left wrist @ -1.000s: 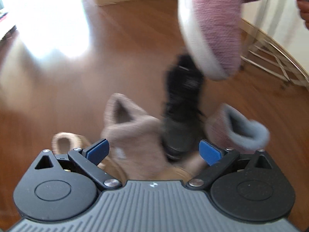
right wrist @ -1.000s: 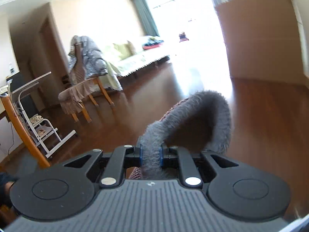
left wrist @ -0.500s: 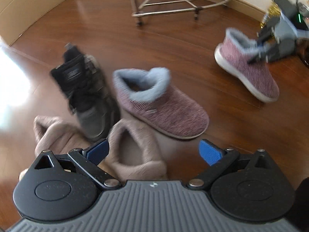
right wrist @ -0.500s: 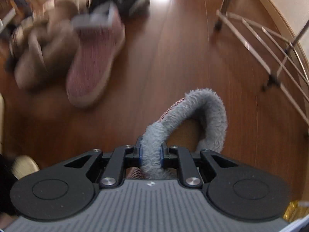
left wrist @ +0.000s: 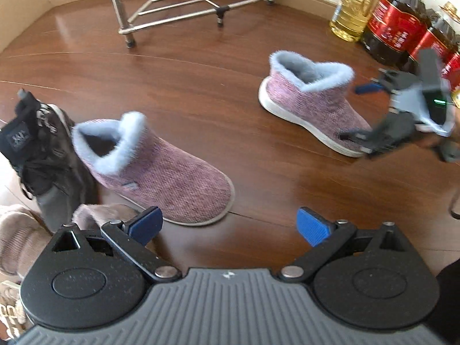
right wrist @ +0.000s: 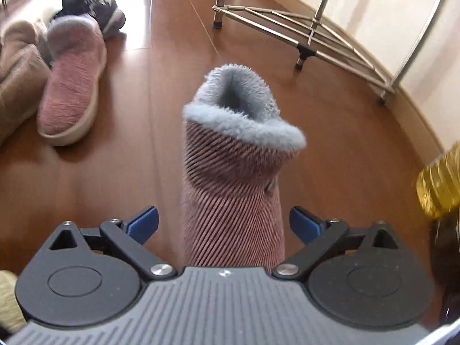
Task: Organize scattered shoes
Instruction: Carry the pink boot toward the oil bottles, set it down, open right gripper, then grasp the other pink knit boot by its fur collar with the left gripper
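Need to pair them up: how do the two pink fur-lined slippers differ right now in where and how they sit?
The far slipper stands alone near the oil bottles, between the open right tongs, pads clear of it. The near slipper sits by the black sneaker and beige slippers, ahead of the left tongs. Their toes point different ways. Both are upright, pink knit with grey-blue fur cuffs.

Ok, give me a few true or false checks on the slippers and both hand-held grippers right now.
1. The right hand-held gripper is clamped on the slipper's fluffy cuff. False: its jaws have just been opening and stand clear either side of the pink slipper.
2. The left hand-held gripper is open and empty. True.
3. The second pink slipper lies against the black sneaker. True.
4. Both pink slippers sit side by side as a pair. False: bare wooden floor separates them.
5. Oil bottles stand near the wall. True.
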Tool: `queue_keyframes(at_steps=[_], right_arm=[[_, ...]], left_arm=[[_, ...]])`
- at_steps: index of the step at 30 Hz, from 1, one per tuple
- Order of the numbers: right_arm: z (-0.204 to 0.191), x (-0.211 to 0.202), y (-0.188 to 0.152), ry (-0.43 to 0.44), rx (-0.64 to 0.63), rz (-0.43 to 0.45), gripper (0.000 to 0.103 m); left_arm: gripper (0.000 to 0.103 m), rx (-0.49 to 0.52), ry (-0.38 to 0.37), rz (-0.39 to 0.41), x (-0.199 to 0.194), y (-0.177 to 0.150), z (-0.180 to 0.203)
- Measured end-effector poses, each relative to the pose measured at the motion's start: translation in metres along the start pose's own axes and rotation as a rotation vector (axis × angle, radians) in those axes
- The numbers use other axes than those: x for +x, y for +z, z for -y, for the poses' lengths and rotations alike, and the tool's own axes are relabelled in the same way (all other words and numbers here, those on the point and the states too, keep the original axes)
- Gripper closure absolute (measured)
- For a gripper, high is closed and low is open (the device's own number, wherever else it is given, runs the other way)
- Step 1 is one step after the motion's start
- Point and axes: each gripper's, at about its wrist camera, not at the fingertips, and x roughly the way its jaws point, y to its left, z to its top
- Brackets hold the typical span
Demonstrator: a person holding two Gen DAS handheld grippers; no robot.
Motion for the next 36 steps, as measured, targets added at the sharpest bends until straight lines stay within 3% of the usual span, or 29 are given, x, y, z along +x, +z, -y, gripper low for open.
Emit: queue_keyframes(at_steps=[1, 2, 3, 5, 7, 11, 14, 17, 21, 23, 25, 27, 30, 31, 36], right_arm=[[0.001, 0.011, 0.001, -0.017, 0.003, 0.013, 0.011], [0.006, 0.013, 0.003, -0.014, 0.007, 0.014, 0.023], [0.014, 0.019, -0.001, 0.072, 0.036, 0.015, 0.035], [0.026, 0.012, -0.001, 0.086, 0.021, 0.03, 0.047], [0.032, 0.005, -0.011, 0.096, -0.069, 0.007, 0.05], [0.054, -0.003, -0.023, 0.086, -0.122, -0.034, 0.053], [0.07, -0.011, -0.032, 0.029, -0.18, -0.059, 0.053], [0.076, -0.011, -0.035, -0.001, -0.215, -0.057, 0.04], [0.07, -0.029, -0.031, -0.048, -0.134, -0.067, 0.029], [0.06, -0.055, -0.034, -0.097, -0.055, -0.03, 0.023], [0.045, -0.093, -0.041, -0.105, 0.101, 0.02, 0.023], [0.031, -0.113, -0.046, -0.059, 0.228, 0.063, 0.022], [0.001, -0.115, -0.043, 0.093, 0.388, 0.074, 0.022], [-0.014, -0.105, -0.038, 0.166, 0.416, 0.066, 0.022], [-0.063, -0.085, -0.008, 0.266, 0.427, 0.088, 0.02]], left_arm=[[0.002, 0.006, -0.003, 0.002, 0.0, -0.001, 0.002], [0.002, 0.012, -0.003, 0.001, 0.0, -0.001, 0.003], [0.002, 0.019, 0.001, 0.001, 0.0, 0.0, 0.005], [0.002, 0.03, 0.003, 0.01, -0.002, 0.001, 0.008], [0.002, 0.039, -0.016, 0.029, -0.007, 0.0, 0.01], [0.002, 0.069, -0.039, 0.037, -0.01, -0.006, 0.018], [0.002, 0.087, -0.062, 0.023, -0.008, -0.011, 0.025], [0.002, 0.108, -0.077, 0.013, -0.006, -0.015, 0.031], [0.002, 0.115, -0.062, 0.009, -0.009, -0.017, 0.031], [0.002, 0.101, -0.049, 0.016, -0.013, -0.019, 0.025], [0.002, 0.087, -0.025, 0.011, -0.018, -0.023, 0.015], [0.002, 0.082, -0.01, -0.005, -0.021, -0.026, 0.006], [0.002, 0.082, 0.014, -0.014, -0.023, -0.028, -0.007], [0.002, 0.085, 0.026, 0.0, -0.023, -0.027, -0.011], [0.002, 0.173, 0.089, 0.077, -0.022, -0.02, -0.03]])
